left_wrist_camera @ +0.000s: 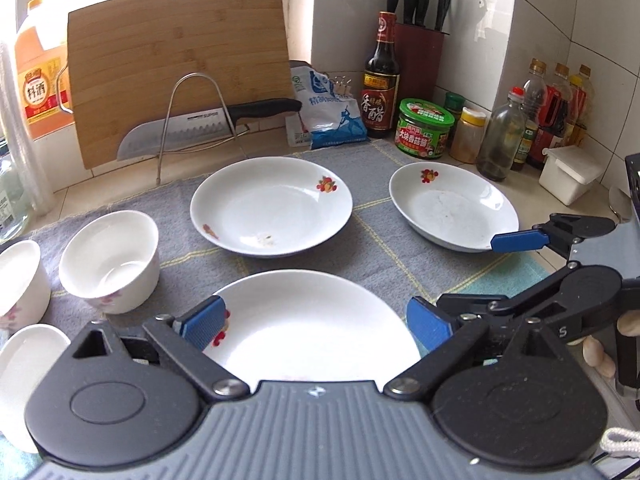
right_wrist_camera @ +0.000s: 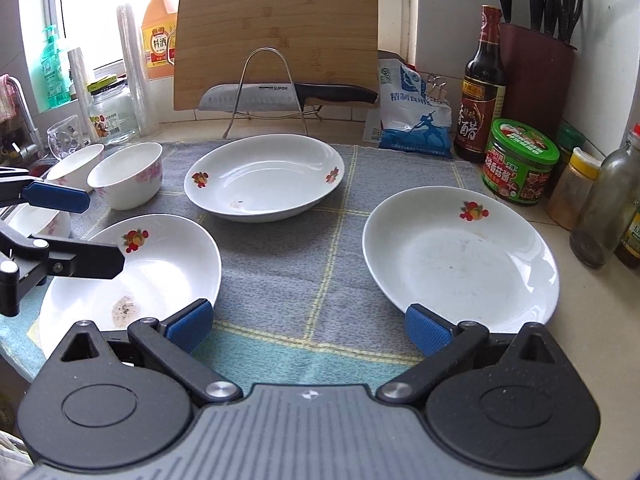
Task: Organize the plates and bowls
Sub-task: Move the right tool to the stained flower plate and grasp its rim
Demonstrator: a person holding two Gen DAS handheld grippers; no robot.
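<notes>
Three white plates with fruit prints lie on a grey checked cloth [right_wrist_camera: 320, 240]: a near-left plate [right_wrist_camera: 168, 264] [left_wrist_camera: 316, 332], a far middle plate [right_wrist_camera: 264, 176] [left_wrist_camera: 272, 204] and a right plate [right_wrist_camera: 460, 256] [left_wrist_camera: 452, 208]. White bowls with pink flowers [left_wrist_camera: 112, 260] [right_wrist_camera: 128, 176] stand at the left. My left gripper [left_wrist_camera: 316, 326] is open, its jaws wide over the near-left plate. My right gripper [right_wrist_camera: 310, 326] is open above the cloth between the near-left and right plates, holding nothing.
A bamboo cutting board [right_wrist_camera: 276, 36] and a knife [right_wrist_camera: 288, 94] on a wire rack stand at the back. A salt bag [right_wrist_camera: 412, 116], vinegar bottle [right_wrist_camera: 482, 88], green-lidded jar [right_wrist_camera: 520, 160], knife block [right_wrist_camera: 536, 76] and several bottles line the right side. A glass jar [right_wrist_camera: 112, 108] stands at the left.
</notes>
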